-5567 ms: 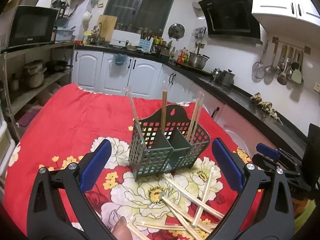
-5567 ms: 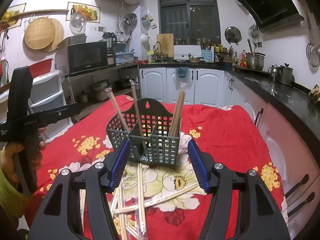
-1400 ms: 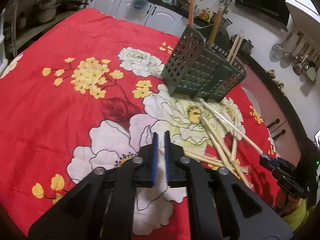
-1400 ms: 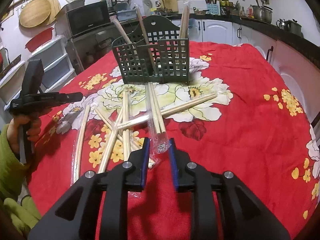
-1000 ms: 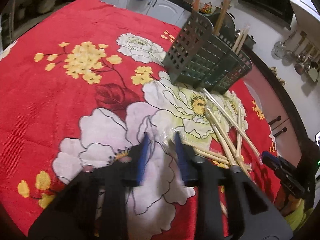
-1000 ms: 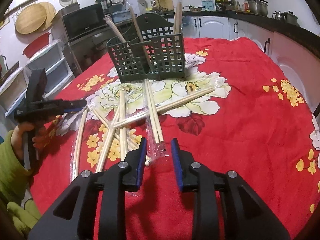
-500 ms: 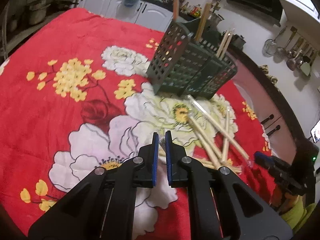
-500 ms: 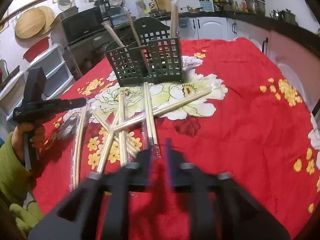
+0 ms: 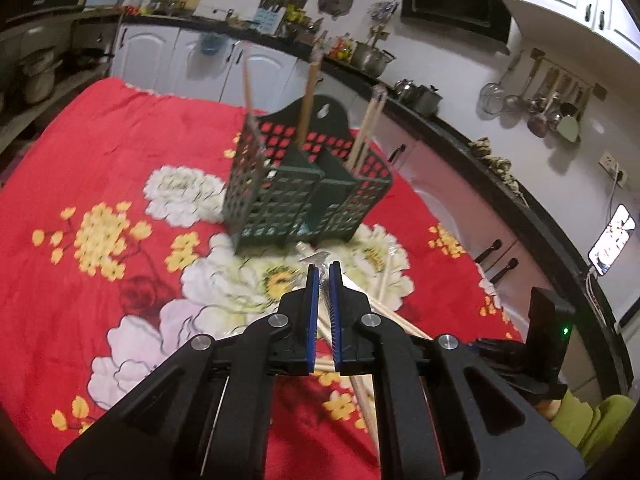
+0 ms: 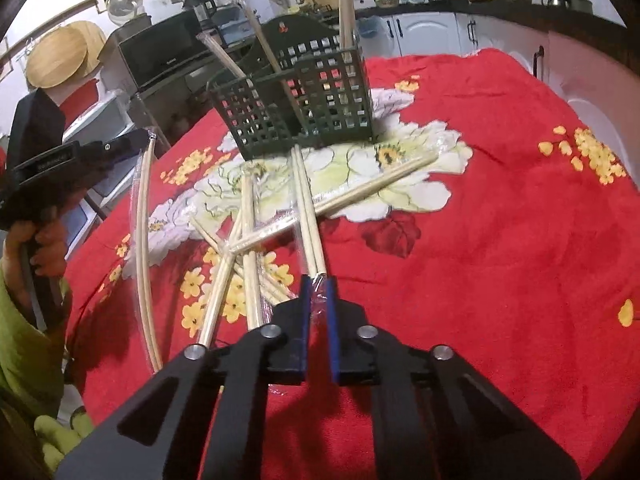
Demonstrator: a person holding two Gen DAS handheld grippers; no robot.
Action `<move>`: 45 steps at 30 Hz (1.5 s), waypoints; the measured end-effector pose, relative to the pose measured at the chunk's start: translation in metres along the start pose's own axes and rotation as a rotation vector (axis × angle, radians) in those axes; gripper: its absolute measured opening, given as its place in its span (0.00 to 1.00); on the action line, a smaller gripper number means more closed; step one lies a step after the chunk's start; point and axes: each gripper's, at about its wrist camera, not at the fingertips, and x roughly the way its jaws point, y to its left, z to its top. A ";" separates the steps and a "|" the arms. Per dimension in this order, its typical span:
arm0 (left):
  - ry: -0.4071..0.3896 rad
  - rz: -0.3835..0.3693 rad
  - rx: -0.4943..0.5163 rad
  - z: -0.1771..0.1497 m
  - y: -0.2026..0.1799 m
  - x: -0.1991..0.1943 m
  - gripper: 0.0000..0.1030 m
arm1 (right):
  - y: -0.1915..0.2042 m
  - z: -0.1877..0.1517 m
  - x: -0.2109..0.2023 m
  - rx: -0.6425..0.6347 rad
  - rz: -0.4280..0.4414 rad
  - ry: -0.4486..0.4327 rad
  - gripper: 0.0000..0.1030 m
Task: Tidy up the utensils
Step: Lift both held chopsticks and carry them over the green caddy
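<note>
jaws of both grippers just closed: left gripper (image 9: 324, 270) and right gripper (image 10: 319, 280) each clamping wrapped chopsticks (image 10: 306, 216), now ready for green holder (image 10: 296, 100).

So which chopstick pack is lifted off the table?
The long curved wrapped pair at the far left, hanging from the left gripper. The other loose packs lie flat on the red cloth.

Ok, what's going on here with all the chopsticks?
A person is sorting wrapped chopsticks into the green basket, which already holds a few upright. The left gripper is shut on one wrapped pair, its free end hanging; the right gripper is shut on another pair lying on the red cloth. More lie scattered.
</note>
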 end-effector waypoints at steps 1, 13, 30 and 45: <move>-0.004 -0.004 0.006 0.002 -0.002 -0.001 0.03 | 0.001 0.001 -0.003 -0.005 -0.001 -0.010 0.05; -0.084 -0.062 0.093 0.033 -0.040 -0.016 0.02 | 0.036 0.050 -0.061 -0.148 0.014 -0.219 0.04; -0.263 -0.075 0.170 0.090 -0.070 -0.046 0.01 | 0.073 0.120 -0.116 -0.282 0.052 -0.460 0.04; -0.462 -0.003 0.192 0.156 -0.082 -0.061 0.01 | 0.081 0.183 -0.123 -0.263 0.154 -0.521 0.04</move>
